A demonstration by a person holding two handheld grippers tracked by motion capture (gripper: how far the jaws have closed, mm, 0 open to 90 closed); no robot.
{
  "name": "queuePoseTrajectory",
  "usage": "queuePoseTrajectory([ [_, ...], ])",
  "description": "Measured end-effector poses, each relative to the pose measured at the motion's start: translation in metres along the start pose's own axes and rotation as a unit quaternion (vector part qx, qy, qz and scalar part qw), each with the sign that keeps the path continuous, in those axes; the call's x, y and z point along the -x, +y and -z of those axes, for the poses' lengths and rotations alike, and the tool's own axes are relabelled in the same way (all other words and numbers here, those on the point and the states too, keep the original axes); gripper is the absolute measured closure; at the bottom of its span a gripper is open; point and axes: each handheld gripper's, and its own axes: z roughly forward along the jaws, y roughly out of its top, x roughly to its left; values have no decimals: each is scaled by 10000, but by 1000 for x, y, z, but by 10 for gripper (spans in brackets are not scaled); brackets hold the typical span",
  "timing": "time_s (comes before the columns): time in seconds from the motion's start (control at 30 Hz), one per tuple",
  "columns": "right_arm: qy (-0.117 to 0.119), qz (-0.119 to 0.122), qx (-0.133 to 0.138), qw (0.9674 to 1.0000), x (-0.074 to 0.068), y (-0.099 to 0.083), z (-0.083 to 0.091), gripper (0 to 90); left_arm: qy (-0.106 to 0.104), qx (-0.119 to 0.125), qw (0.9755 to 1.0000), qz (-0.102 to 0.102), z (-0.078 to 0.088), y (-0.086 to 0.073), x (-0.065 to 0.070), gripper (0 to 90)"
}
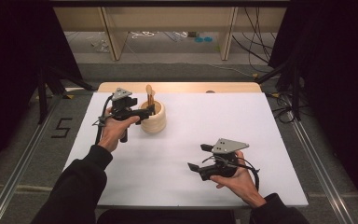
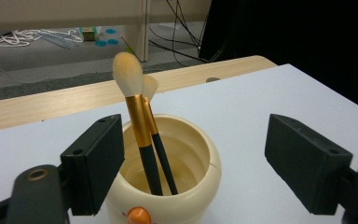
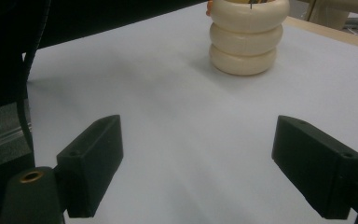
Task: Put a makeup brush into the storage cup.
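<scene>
A cream ribbed cup [image 1: 154, 122] stands on the white tabletop [image 1: 200, 126] at the back left. Two makeup brushes [image 1: 150, 93] with black and gold handles lean upright in it. In the left gripper view the brushes [image 2: 140, 112] rest against the near wall of the cup [image 2: 210, 156], bristles up. My left gripper [image 1: 145, 112] hovers at the cup's left rim, and its jaws [image 2: 193, 140] stand wide open with nothing pinched. My right gripper [image 1: 198, 157] is held low at the front right, open and empty [image 3: 196, 140], pointing toward the cup [image 3: 244, 42].
A bare wooden strip [image 1: 182, 87] runs along the table's far edge. Beyond it lie a grey floor, cables [image 1: 256, 46] and wooden frame legs [image 1: 113, 37]. Metal rails [image 1: 317, 163] flank the table. A small orange knob [image 2: 139, 215] sticks out of the cup's near side.
</scene>
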Motion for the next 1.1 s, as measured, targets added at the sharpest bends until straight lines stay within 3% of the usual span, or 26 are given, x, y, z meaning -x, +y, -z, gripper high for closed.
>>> queuePoseTrajectory([
  [0.13, -13, 21, 12, 10000, 0, 0, 0, 173, -48, 48, 10000, -64, 5, -1, 2, 196],
  [0.27, -9, -1, -1, 10000, 0, 0, 0, 173, -183, 103, 9998, 52, 12, -3, 5, 197],
  [0.6, -24, -4, 17, 10000, 0, 0, 1, 172, -360, 235, 9991, -26, 29, -6, 13, 199],
  [1.1, -50, -60, 118, 9999, 1, 0, 1, 170, -647, 276, 9973, -203, 47, -28, 33, 170],
])
